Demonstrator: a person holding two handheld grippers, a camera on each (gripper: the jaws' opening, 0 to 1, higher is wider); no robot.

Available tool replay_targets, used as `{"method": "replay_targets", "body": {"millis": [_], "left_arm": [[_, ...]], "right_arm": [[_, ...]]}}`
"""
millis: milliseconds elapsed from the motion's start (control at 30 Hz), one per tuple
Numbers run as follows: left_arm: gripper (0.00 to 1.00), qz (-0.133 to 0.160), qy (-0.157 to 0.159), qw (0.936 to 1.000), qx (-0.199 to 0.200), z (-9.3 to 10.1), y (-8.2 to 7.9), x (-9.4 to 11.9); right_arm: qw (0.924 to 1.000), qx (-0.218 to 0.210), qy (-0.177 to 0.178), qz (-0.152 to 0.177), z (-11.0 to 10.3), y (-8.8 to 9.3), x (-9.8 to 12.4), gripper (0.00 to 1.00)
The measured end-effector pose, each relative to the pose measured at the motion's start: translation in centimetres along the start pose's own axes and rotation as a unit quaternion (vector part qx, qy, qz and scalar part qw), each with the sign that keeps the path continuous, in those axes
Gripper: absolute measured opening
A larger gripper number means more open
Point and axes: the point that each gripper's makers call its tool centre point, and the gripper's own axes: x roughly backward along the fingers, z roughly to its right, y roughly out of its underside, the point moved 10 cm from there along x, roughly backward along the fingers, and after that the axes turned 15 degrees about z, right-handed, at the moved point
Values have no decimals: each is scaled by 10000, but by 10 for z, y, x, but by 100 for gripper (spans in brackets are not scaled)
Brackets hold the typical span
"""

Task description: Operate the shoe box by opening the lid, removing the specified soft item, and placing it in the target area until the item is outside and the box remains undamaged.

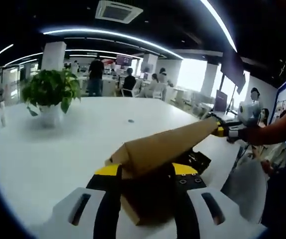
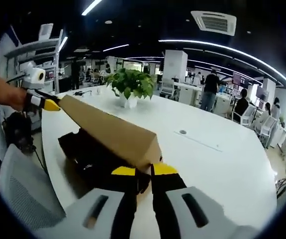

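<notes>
Two grippers, the left gripper (image 1: 145, 172) and the right gripper (image 2: 143, 172), are each clenched on an opposite end of the brown cardboard lid (image 2: 110, 130), holding it tilted above the dark shoe box (image 2: 85, 157) on the white tabletop (image 2: 217, 159), presumably to expose the soft item inside.

No lettering, label, brand or number can be read anywhere; the dark banner (image 1: 221, 101) at two o'clock in the left gripper view is too blurred
</notes>
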Motion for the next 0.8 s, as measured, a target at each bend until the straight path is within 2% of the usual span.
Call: {"method": "replay_targets", "body": {"millis": [400, 800], "left_arm": [[39, 257, -36, 9996, -57, -10, -17, -17], [39, 310, -39, 9994, -167, -18, -24, -31]], "right_arm": [[9986, 360, 319, 210, 13, -15, -17, 1], [9970, 606, 434, 212, 23, -24, -31, 0]]}}
